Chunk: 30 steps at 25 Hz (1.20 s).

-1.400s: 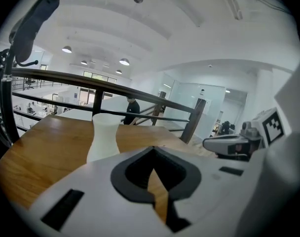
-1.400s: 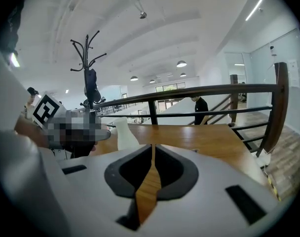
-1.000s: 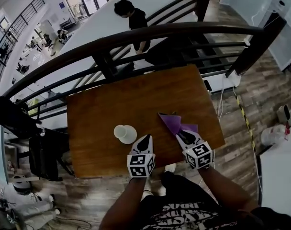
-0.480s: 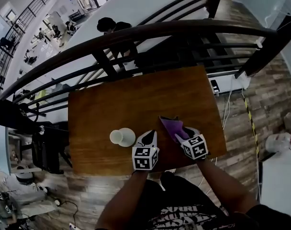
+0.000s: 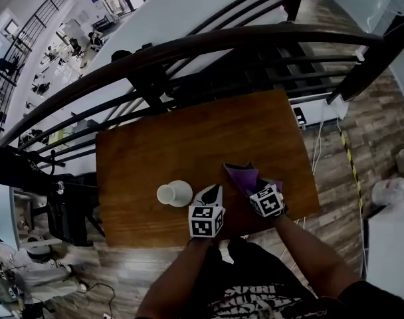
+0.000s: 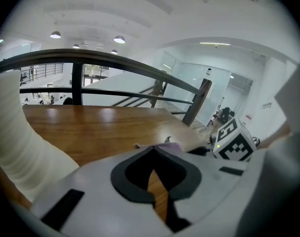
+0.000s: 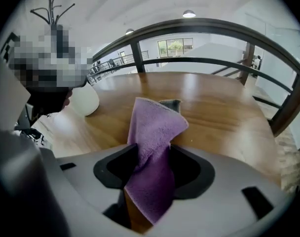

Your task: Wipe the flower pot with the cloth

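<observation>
Your right gripper (image 5: 253, 187) low over counter (image 5: 155, 151), jaws just opened, purple cloth (image 5: 239, 175) loose between them, probably to regrip. Left gripper (image 5: 213, 191) clenched, empty, beside white pot (image 5: 174, 193), likely to steady it.

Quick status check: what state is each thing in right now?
Right gripper: open, jaws have just been opening, cloth between them.
Cloth: bunched, no pads pressing on it.
Left gripper: shut, empty.
Pot: on the table, untouched.
</observation>
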Available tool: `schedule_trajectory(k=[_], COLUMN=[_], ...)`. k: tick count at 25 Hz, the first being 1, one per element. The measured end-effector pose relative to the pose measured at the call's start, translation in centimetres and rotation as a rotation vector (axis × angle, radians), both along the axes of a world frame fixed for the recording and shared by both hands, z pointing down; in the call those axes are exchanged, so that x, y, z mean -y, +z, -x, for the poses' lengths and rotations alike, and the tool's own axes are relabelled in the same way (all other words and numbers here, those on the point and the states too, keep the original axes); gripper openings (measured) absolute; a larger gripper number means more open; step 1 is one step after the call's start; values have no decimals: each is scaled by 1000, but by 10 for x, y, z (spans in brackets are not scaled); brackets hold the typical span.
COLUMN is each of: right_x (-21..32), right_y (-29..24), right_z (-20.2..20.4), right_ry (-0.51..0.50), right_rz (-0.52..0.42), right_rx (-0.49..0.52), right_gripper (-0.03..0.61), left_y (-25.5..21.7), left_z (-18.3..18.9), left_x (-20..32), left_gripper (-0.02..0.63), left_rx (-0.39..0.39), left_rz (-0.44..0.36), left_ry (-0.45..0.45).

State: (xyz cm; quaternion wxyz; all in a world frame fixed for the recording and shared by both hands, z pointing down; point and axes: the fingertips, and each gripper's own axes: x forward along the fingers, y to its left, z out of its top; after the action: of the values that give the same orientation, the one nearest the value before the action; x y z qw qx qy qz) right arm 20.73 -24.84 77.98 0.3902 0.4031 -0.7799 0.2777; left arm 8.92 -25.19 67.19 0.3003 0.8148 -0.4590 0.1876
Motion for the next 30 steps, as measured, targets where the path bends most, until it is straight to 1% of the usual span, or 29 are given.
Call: schedule_trajectory(k=[3, 5, 7, 9, 12, 14, 18, 22, 26, 30], right_x=[0, 0, 0, -3, -14, -17, -13, -1, 7, 10], right_y=[2, 2, -1, -5, -13, -23, -48, -77, -100, -117], right_z=[0, 1, 3, 5, 5, 7, 23, 40, 66, 97], right_ry=[11, 2, 28, 83, 161, 181, 173, 149, 108, 63], right_rz=[-2, 5, 26, 56, 72, 62, 30, -14, -56, -79], right_rx=[-37, -42, -19, 19, 69, 94, 134, 156, 174, 187], right_gripper=[190, 167, 130, 110, 101, 101, 101, 101, 101, 101], left_y=[0, -2, -7, -13, -26, -38, -70, -107, -131, -149], left_z=[0, 0, 2, 5, 8, 8, 9, 19, 48, 86], left_x=[-5, -7, -6, -7, -17, -23, -25, -17, -11, -8], left_gripper=[0, 0, 0, 0, 0, 0, 0, 0, 0, 0], left_rx=[-6, -11, -17, -21, -31, -41, -74, -86, -91, -64], left_rz=[4, -2, -12, -22, -28, -39, -91, -159, -203, -229], left_ry=[35, 56, 71, 85, 103, 113, 126, 118, 72, 6])
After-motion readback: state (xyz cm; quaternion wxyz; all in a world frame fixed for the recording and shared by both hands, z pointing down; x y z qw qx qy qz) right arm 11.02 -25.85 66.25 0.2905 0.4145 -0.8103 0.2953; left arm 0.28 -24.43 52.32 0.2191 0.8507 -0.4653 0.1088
